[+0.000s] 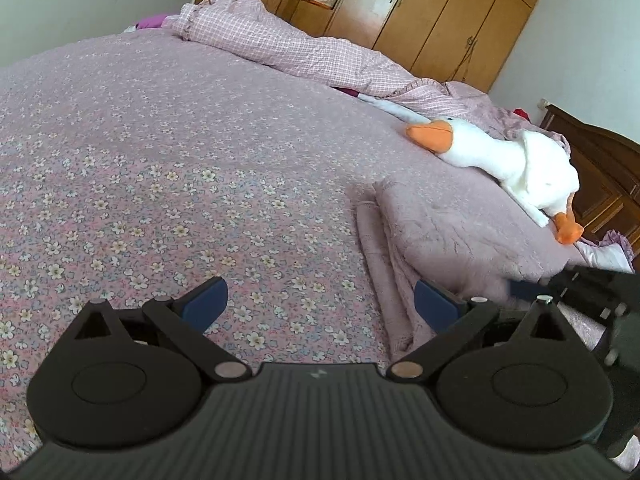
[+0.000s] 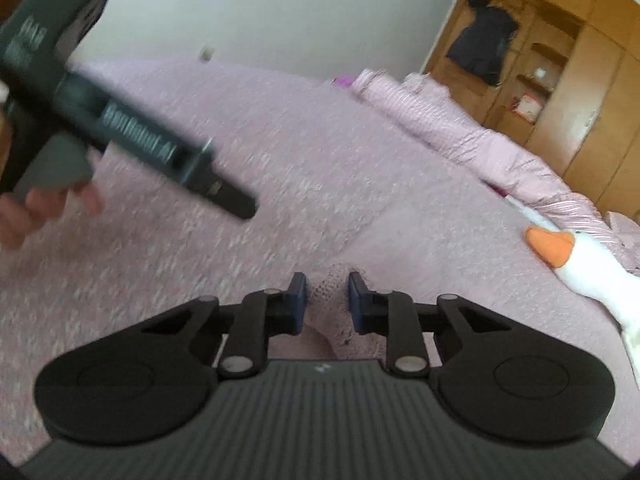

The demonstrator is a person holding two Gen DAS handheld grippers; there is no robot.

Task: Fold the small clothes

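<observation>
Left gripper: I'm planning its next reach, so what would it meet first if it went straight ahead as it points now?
Likely the floral bedspread: the open left gripper points across bare cover. The folded pink cloth lies right of that line, though depth is uncertain.

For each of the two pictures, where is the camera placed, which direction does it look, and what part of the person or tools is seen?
Left wrist: sits on the left gripper, jaws wide open, looking across the floral bedspread toward the wardrobe; the right gripper's tip enters at the right edge.
Right wrist: sits on the right gripper, jaws narrowly apart around pink folded cloth; the blurred left gripper and a hand show at left.
Shared: bedspread, goose toy, checked quilt, wardrobe.
</observation>
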